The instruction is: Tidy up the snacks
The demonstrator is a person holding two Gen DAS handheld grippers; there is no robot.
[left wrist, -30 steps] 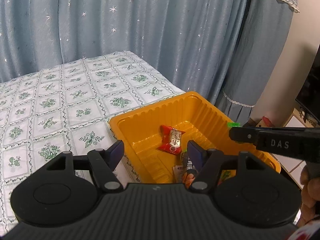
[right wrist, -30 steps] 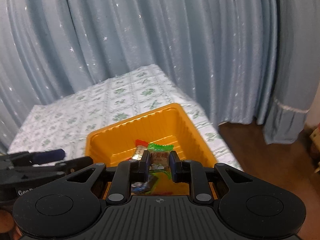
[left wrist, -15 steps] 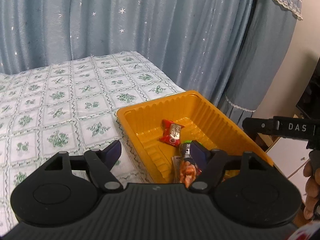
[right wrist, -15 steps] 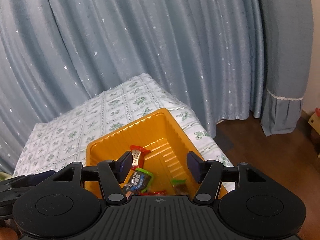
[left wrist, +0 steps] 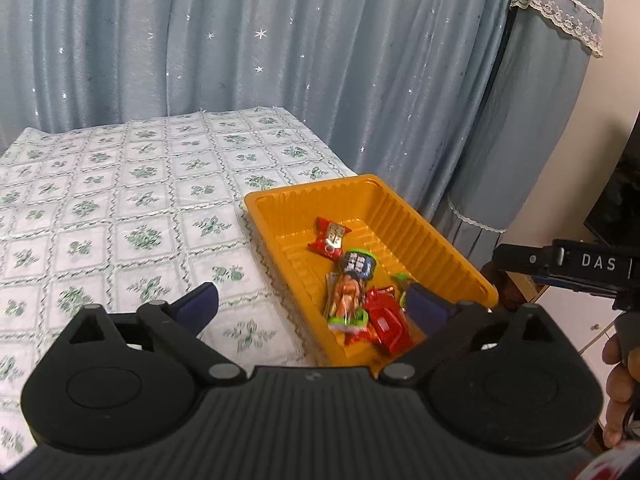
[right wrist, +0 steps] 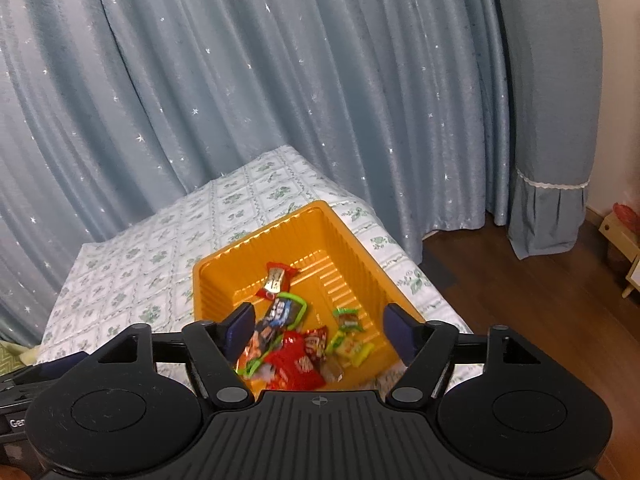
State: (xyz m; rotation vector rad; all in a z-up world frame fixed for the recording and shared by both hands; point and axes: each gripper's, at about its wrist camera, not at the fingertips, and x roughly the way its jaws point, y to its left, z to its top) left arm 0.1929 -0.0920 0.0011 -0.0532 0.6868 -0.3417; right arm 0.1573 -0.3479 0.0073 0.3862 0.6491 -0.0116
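Snacks now lie in the orange tray (right wrist: 362, 248) at the right edge of the tablecloth (left wrist: 120, 200), and both grippers hang above its near end with nothing between their pads. Left gripper (left wrist: 312, 300): its jaws have just been opening and stand wide, empty; I would judge the step to be the release and clear-off, best done by lifting straight away so no pad catches a wrapper. Right gripper (right wrist: 318, 324): jaws likewise just been opening, empty, over the pile. Counted left to right: one tray; one red candy (right wrist: 278, 278) alone toward the far end; a dark green-edged packet (right wrist: 282, 312); red packets (right wrist: 300, 360), two at least; yellow-green candies (right wrist: 352, 342), about two. The pile overlaps, so the total is uncertain.
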